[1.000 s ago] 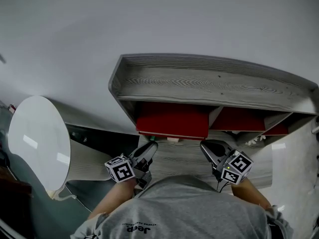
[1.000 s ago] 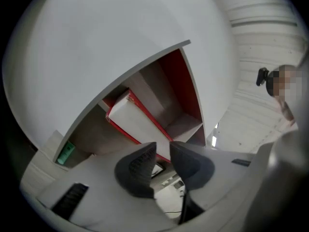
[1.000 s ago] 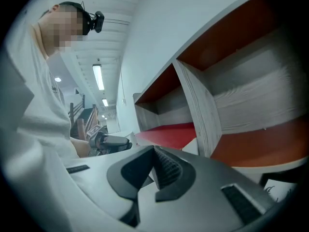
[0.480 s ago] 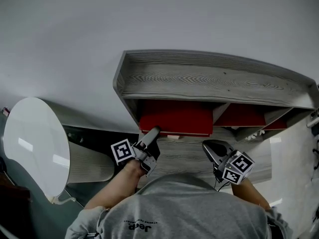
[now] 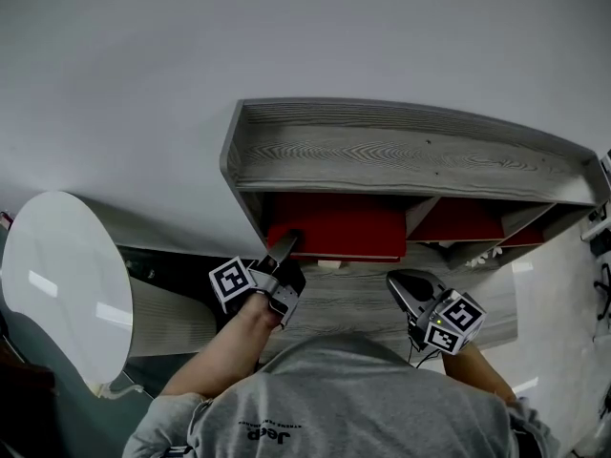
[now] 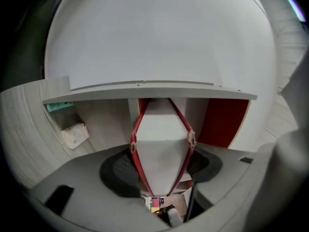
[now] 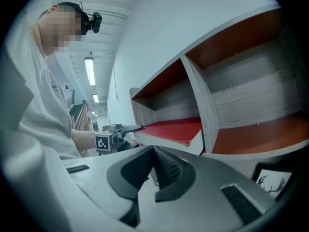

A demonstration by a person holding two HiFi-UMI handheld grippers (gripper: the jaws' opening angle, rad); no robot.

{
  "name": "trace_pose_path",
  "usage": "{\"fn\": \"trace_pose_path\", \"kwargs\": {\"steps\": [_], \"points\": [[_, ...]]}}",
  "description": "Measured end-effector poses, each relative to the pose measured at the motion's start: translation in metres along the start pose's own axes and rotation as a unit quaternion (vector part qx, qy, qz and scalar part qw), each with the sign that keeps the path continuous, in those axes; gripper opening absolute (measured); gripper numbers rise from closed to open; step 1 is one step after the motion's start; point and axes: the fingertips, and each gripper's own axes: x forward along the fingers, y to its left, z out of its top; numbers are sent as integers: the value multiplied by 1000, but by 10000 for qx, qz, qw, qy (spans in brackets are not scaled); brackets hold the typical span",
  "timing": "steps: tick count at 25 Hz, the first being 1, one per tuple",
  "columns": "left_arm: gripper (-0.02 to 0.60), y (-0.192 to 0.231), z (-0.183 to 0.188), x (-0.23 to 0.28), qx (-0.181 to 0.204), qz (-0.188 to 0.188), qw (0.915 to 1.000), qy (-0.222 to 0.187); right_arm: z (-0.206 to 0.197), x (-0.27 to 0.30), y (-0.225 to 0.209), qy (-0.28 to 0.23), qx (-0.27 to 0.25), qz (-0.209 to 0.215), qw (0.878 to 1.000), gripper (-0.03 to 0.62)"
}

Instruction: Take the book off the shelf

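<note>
My left tool (image 5: pixel 289 244) has just been closing and now pinches the red book (image 5: pixel 336 227) on the shelf (image 5: pixel 401 151), mid-frame; my right tool (image 5: pixel 397 281) is pinched shut on nothing, lower right.

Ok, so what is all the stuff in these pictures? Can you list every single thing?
shelf: one, grey wood with red inside, against the white wall.
book: one, red cover with white pages, lying flat in the shelf's left compartment.
round table: one, white top, left of the shelf.
small box: one, cream, on grey wood beside the book.
antler card: one, white with a black drawing, below the right compartment.
shirt: one, grey, on the person.
left gripper: one, grey, jaws have just been closing, the book between them, pads on its covers.
right gripper: one, grey, jaws together, empty, in front of the shelf.
</note>
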Motion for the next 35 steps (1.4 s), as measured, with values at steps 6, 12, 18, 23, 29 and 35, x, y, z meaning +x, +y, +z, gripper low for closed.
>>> {"fn": "trace_pose_path", "kwargs": {"steps": [6, 12, 18, 23, 29, 35], "points": [[256, 1, -4, -10, -62, -49, 9999, 124, -2, 5, 5, 18, 1, -130, 9999, 0], [256, 0, -10, -27, -214, -162, 9988, 402, -9, 5, 19, 67, 43, -272, 9996, 0], [256, -1, -13, -42, -290, -266, 9963, 769, -11, -3, 39, -82, 110, -570, 9983, 0], [256, -4, -21, -55, -365, -353, 9924, 1122, -15, -15, 62, -255, 162, -812, 9962, 0], [256, -9, -36, -59, -434, -485, 9839, 1663, -28, -48, 85, -493, 300, -1431, 9880, 0], [256, -12, -44, -69, -407, -582, 9789, 1915, -43, -85, 92, -634, 428, -2051, 9757, 0]]}}
